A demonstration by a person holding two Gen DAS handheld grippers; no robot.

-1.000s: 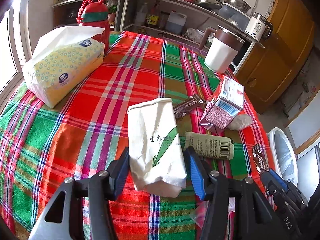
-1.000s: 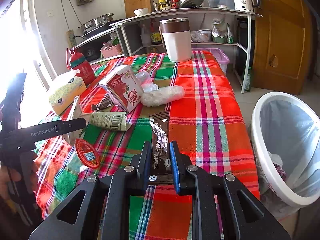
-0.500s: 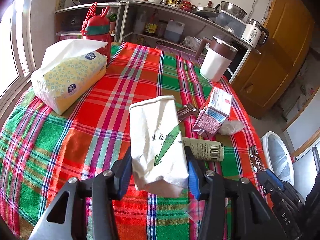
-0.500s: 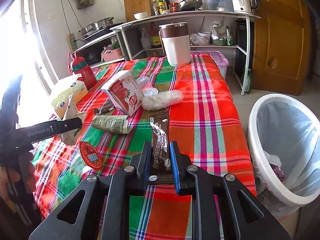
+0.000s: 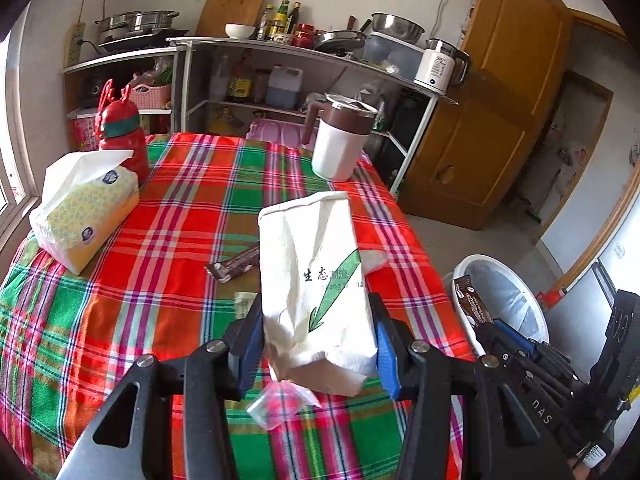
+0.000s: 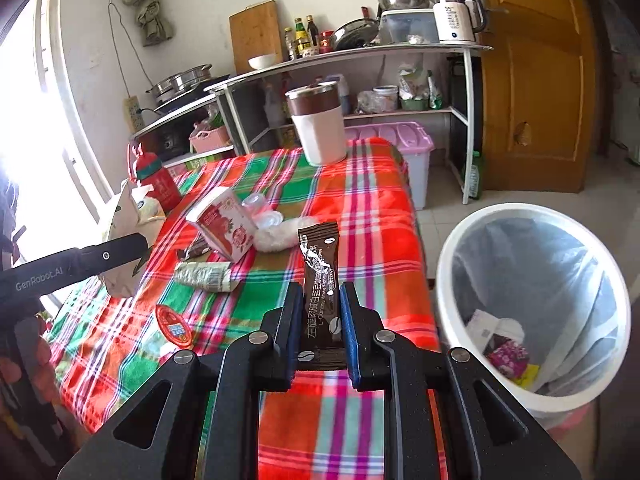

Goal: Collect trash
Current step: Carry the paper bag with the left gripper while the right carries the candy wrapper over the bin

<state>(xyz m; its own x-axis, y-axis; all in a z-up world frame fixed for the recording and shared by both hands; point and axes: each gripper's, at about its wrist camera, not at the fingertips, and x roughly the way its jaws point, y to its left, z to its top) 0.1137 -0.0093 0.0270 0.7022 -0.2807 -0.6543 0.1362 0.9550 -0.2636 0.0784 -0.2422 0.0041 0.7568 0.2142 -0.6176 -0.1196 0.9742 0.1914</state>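
Right wrist view: the right gripper (image 6: 320, 320) pinches a dark brown coffee sachet (image 6: 321, 276) above the plaid-clothed table (image 6: 372, 216), beside the white lined trash bin (image 6: 528, 308). Left of the bin, the left gripper (image 5: 316, 344) clamps a crumpled white paper bag (image 5: 316, 280); a red-and-white carton (image 6: 226, 228) and a red round lid (image 6: 173, 325) litter the cloth.

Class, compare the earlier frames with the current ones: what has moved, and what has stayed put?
Both grippers rose off the table: the left gripper lifted the white paper bag, the right gripper lifted the brown coffee sachet towards the white bin. Both grips and the remaining litter are unchanged.
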